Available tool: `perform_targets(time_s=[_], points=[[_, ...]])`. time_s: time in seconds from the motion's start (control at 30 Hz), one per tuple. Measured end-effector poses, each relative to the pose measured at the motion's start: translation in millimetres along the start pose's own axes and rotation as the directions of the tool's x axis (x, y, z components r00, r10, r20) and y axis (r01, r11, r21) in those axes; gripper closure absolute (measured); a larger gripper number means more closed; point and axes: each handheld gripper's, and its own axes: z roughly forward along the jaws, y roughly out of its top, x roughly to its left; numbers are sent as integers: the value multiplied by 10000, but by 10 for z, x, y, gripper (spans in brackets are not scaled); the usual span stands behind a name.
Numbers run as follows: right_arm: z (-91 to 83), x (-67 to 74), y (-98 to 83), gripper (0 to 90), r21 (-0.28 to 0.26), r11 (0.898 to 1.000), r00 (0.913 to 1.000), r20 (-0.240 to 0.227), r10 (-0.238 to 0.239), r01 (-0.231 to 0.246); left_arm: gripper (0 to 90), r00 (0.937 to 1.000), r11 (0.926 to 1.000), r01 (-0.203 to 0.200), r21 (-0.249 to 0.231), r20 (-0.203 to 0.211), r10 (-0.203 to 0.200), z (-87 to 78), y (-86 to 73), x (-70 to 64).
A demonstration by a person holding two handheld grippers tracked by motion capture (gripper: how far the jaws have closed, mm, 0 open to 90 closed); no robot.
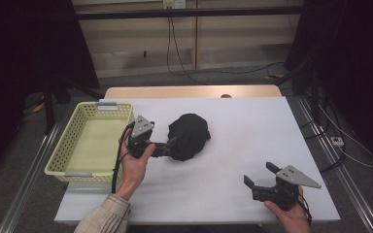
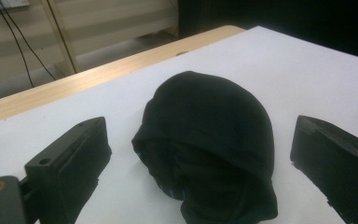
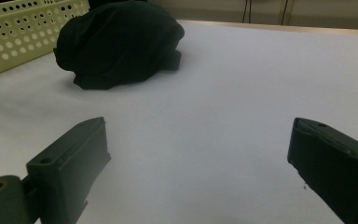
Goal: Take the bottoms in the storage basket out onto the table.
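Note:
A black bundled cloth (image 1: 190, 135) lies on the white table top (image 1: 252, 121), just right of a yellow mesh basket (image 1: 60, 156). My left gripper (image 1: 172, 147) points right at the cloth's left side. In the left gripper view the jaws stand wide open with the cloth (image 2: 209, 116) between them, and I cannot tell whether they touch it. My right gripper (image 1: 258, 172) is held open near the front right of the table, well clear of the cloth. Its own view shows bare table between the jaws, with the cloth (image 3: 121, 42) farther off.
The basket (image 3: 23, 32) is empty and sits at the table's left edge. A wooden strip (image 1: 189, 91) runs along the far edge. Cables (image 1: 175, 58) trail on the floor behind the table and to its right.

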Motion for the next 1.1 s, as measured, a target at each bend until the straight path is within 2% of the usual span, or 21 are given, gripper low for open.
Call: perform_targets(time_s=[0.43, 0.6, 0.77, 0.87, 1.1], points=[[-12, 11, -1, 51, 27, 10000, 10000, 59, -42, 41, 47, 10000, 9997, -4, -246, -75, 2, -76, 21, 25], [-20, 25, 1, 52, -3, 10000, 9999, 102, -49, 49, 49, 10000, 9994, -26, -349, -80, 24, -151, 18, -15], [-33, 30, -1, 52, 11, 9999, 9998, 136, -126, 126, 50, 9990, 9986, -339, -394, -293, 328, -258, -37, -76], [-31, 31, -2, 52, 13, 9999, 9998, 162, -124, 124, 50, 9996, 9987, -227, -454, -182, 219, -327, -71, -78], [-31, 32, -4, 51, 12, 9999, 9997, 197, -109, 109, 51, 9994, 9996, 89, -256, -322, -97, -444, -195, -67]])
